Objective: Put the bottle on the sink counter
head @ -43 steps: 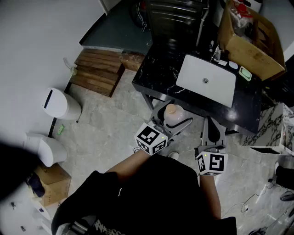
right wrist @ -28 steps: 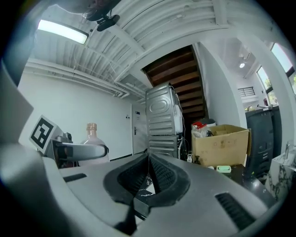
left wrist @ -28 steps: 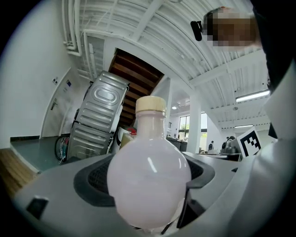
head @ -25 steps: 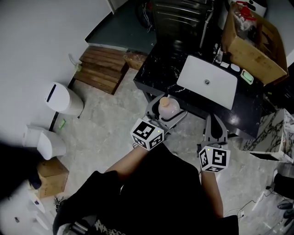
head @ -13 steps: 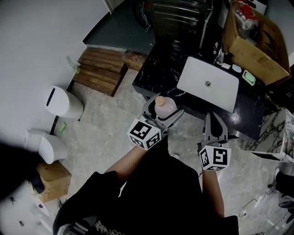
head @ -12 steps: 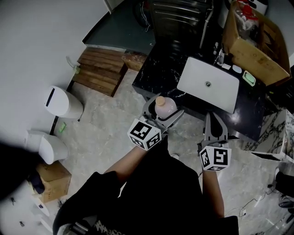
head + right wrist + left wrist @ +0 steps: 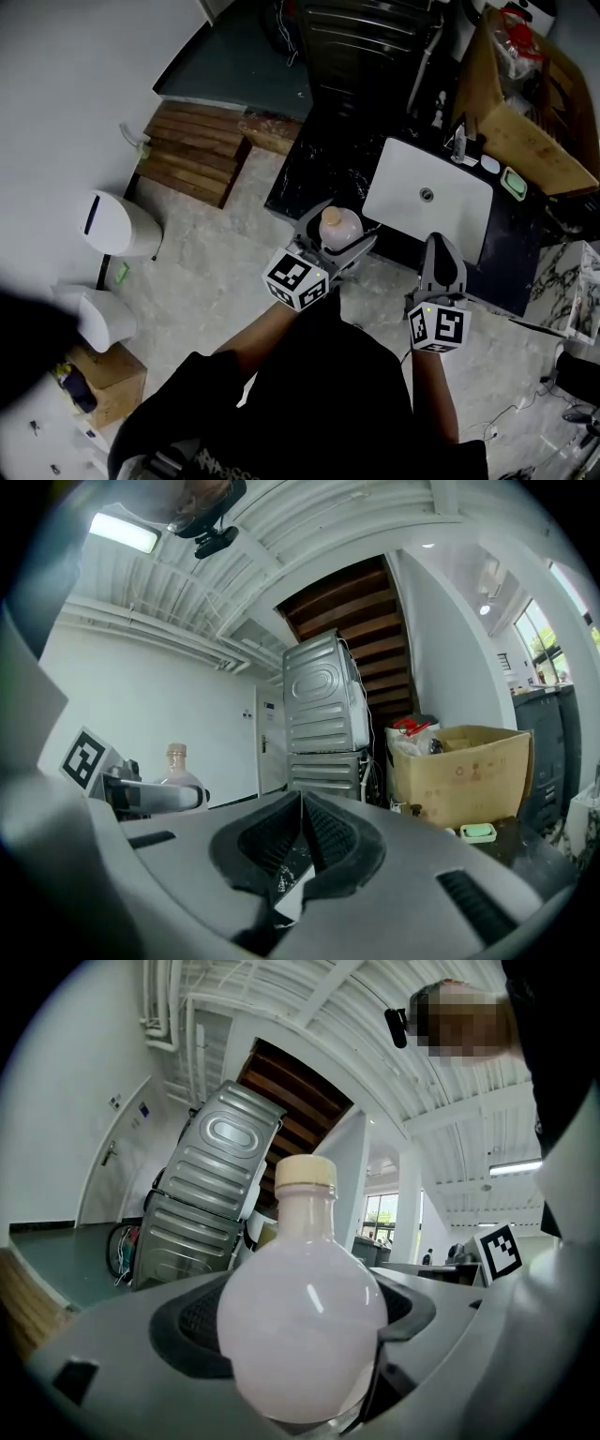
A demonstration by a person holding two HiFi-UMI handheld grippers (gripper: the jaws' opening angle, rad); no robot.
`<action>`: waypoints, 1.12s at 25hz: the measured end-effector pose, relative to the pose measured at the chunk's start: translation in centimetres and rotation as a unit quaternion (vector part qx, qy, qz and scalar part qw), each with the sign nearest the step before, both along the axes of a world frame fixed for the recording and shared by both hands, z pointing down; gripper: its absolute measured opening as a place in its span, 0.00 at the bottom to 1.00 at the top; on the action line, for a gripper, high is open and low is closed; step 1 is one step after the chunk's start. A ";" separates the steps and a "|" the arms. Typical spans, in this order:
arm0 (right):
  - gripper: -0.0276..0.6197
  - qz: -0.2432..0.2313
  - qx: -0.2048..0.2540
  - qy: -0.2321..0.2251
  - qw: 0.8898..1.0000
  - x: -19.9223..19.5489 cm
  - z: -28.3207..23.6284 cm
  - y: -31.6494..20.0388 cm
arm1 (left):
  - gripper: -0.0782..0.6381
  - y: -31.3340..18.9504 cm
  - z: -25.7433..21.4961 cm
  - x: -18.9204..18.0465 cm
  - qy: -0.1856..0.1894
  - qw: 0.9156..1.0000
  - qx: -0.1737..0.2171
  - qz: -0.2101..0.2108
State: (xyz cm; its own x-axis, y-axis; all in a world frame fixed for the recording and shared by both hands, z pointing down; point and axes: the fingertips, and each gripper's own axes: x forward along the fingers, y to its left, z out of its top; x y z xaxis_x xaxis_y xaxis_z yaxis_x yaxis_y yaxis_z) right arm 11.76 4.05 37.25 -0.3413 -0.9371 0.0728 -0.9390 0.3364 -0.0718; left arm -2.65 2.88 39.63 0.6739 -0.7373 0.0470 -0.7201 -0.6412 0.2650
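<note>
A round pale pink bottle [image 7: 339, 228] with a cream cap stands upright between the jaws of my left gripper [image 7: 336, 232], which is shut on its belly. In the left gripper view the bottle [image 7: 305, 1307] fills the middle, cap upward. It hangs over the front left edge of the black marble sink counter [image 7: 323, 159], beside the white basin [image 7: 427, 198]. My right gripper [image 7: 442, 261] is shut with nothing in it, held in front of the counter's near edge. From the right gripper view [image 7: 302, 841] the bottle [image 7: 178, 769] shows at the left.
A cardboard box [image 7: 525, 112] and small items sit on the counter's right end. A metal machine [image 7: 361, 37] stands behind the counter. A wooden pallet [image 7: 192, 155] and white bins [image 7: 117, 225] are on the floor at left.
My left gripper has carried the bottle up and forward toward the counter's front left edge. The right gripper has stayed shut and shifted slightly forward.
</note>
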 end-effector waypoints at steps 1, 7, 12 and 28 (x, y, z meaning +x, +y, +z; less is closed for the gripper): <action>0.10 0.002 0.004 0.004 1.000 -0.4 -0.1 -1.0 | 0.67 -1.0 0.0 -0.4 0.002 1.000 -0.001 0.000; 0.10 -0.001 -0.007 0.013 1.000 -3.3 0.1 -6.1 | 0.67 -6.3 0.7 -2.6 0.000 1.000 -0.005 0.004; 0.10 -0.014 -0.012 0.019 1.000 -6.2 -0.1 -9.5 | 0.67 -9.8 1.4 -4.8 -0.004 1.000 -0.018 0.006; 0.10 -0.049 -0.051 0.002 0.998 -10.2 1.7 -17.0 | 0.67 -19.4 4.1 -7.2 -0.034 0.998 -0.031 0.046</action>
